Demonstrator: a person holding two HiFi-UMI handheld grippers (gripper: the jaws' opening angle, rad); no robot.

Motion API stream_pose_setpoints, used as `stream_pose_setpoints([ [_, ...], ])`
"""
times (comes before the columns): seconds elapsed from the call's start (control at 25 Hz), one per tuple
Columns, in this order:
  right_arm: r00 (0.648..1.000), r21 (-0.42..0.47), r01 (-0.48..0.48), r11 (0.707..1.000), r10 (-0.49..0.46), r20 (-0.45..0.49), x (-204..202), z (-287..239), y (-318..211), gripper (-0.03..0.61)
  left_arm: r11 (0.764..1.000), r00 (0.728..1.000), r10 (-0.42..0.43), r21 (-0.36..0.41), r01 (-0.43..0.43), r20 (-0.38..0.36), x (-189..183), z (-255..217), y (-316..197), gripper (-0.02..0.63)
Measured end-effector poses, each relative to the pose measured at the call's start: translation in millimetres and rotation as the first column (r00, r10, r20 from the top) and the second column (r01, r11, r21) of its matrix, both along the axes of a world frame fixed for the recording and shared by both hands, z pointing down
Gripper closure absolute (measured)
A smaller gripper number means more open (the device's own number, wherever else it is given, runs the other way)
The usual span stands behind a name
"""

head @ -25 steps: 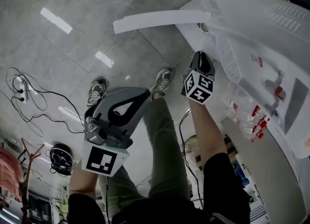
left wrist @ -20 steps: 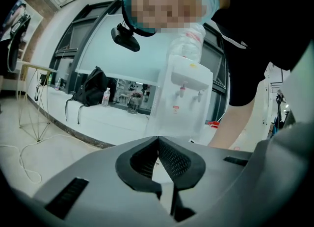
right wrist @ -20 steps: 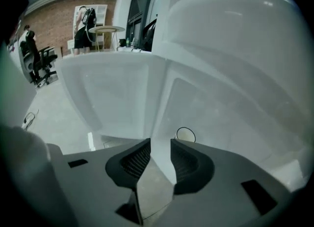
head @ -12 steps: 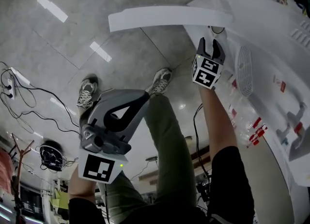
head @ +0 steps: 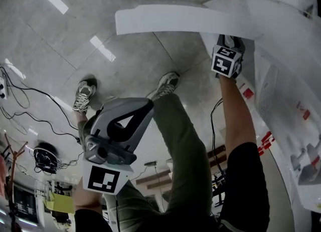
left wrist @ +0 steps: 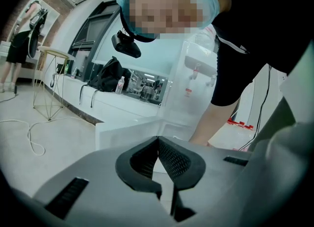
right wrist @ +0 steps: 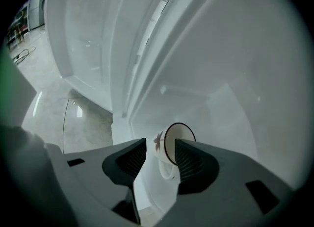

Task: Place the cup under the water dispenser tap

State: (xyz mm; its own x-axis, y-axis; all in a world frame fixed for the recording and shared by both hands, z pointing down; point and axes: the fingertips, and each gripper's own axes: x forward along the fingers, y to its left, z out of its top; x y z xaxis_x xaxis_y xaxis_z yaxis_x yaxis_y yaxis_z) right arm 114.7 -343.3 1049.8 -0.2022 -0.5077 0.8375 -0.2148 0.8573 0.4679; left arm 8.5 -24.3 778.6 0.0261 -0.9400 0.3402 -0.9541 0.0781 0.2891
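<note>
Your right gripper (right wrist: 161, 141) has its jaws wide apart, and they have just been opening. The cup (right wrist: 177, 134) shows in the gap between them. It is a white cup with a dark rim, a small brown motif on its side and a handle. Its mouth is turned toward the camera. The left pad (right wrist: 133, 158) stands clear of the cup, with white surface showing between them. The right pad (right wrist: 190, 161) overlaps the edge of the rim in the right gripper view, and you cannot tell there whether it touches. Neither pad presses on the cup, so you hold nothing with this gripper. The cup rests against the white surface of the water dispenser (head: 281, 45), in a pale recess. No tap is visible above it in this view, so its place relative to the tap cannot be told.

In the head view your right arm reaches out to the dispenser's front. The gripper's marker cube (head: 226, 60) faces up, and the cup is hidden behind the gripper.

Your left gripper (left wrist: 158, 140) is closed with its pad tips meeting and nothing between them. In the head view it hangs low at the left, over your leg and the grey tiled floor (head: 75, 35), well apart from the dispenser.
</note>
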Motion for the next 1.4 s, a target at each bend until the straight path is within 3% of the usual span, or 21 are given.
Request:
stream_pose_setpoints([
  [0.2,0.994,0.005,0.077,0.997,-0.076,-0.074,-9.2,13.6,-6.1,0.413,0.999,0.999,-0.021,-0.025,0.020,-0.024,3.2,13.3,6.1,0.595],
  [0.44,0.990,-0.018,0.059,0.998,-0.061,-0.128,-7.4,24.1,-11.5,0.416,0.999,0.999,-0.018,-0.027,0.018,-0.027,5.4,14.4,6.0,0.595],
  [0.52,0.989,-0.020,0.048,0.999,-0.050,-0.137,-6.0,23.9,-13.0,0.470,0.999,0.999,-0.022,-0.032,0.021,-0.026,5.2,14.9,7.3,0.595],
  [0.84,0.982,-0.102,0.048,0.994,-0.065,-0.177,-0.6,20.8,-2.7,0.505,0.999,1.000,-0.014,-0.037,0.013,-0.028,7.5,8.1,8.1,0.595],
  [1.16,0.996,-0.184,-0.023,0.983,0.007,-0.089,7.8,-15.1,51.3,0.511,1.000,1.000,0.003,-0.011,-0.003,-0.027,-0.7,-30.4,4.1,0.595],
  [1.4,0.992,-0.273,-0.118,0.955,0.122,-0.001,23.0,-64.7,124.2,0.511,0.993,0.993,0.114,0.024,-0.114,0.007,-3.6,-81.6,4.5,0.595],
])
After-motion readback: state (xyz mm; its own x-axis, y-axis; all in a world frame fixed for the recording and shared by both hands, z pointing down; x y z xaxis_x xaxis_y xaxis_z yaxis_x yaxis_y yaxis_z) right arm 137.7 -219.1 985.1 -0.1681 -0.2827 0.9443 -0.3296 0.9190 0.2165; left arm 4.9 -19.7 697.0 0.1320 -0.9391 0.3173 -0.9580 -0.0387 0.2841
